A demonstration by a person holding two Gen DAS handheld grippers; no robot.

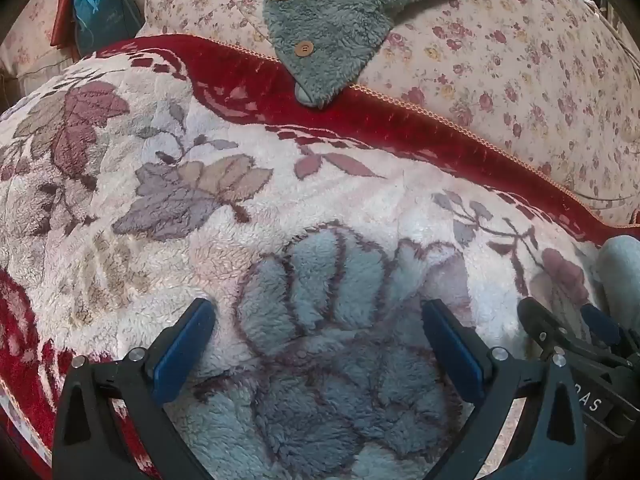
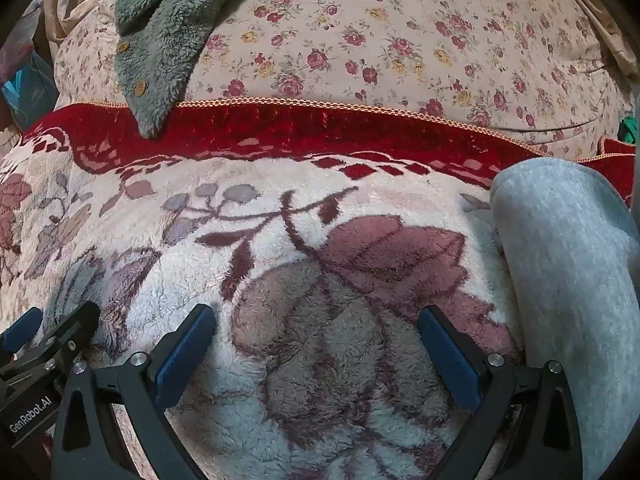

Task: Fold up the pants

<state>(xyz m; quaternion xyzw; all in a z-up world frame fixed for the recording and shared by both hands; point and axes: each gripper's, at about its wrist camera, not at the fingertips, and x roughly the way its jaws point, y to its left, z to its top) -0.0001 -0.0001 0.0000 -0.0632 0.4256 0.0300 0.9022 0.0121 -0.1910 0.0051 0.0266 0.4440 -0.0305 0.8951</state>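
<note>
In the left wrist view, the left gripper (image 1: 318, 344) is seen at the bottom of the frame with its jaws spread wide and nothing between them; only the plush blanket (image 1: 224, 216) lies beneath. The blanket is a deep, fuzzy pile, cream with mauve and grey-blue leaf shapes and a dark red velvet border (image 1: 360, 120) trimmed with a gold cord. At the lower right edge the right gripper (image 1: 576, 332) is partly visible, and just above it a small rounded patch of pale grey fabric, judged to be the pants (image 1: 620, 260). In the upper part of the frame a floral quilted cover (image 1: 520, 60) rises behind the border, and a grey-green fleece garment (image 1: 328, 20) with wooden buttons is draped over it, its tip touching the red border.

In the right wrist view, the right gripper (image 2: 318, 348) is likewise held with its jaws fully apart and empty over the blanket (image 2: 280, 216). The pants (image 2: 568, 280) occupy the right side of the frame as a smooth, soft grey knit shape with rounded edges, lying on the blanket just beside the right-hand jaw but not touched by it. The left gripper (image 2: 36, 336) shows at the lower left edge. The open, low posture of both tools is judged to be a ready stance for reaching to the pants, which are not yet taken up.
</note>
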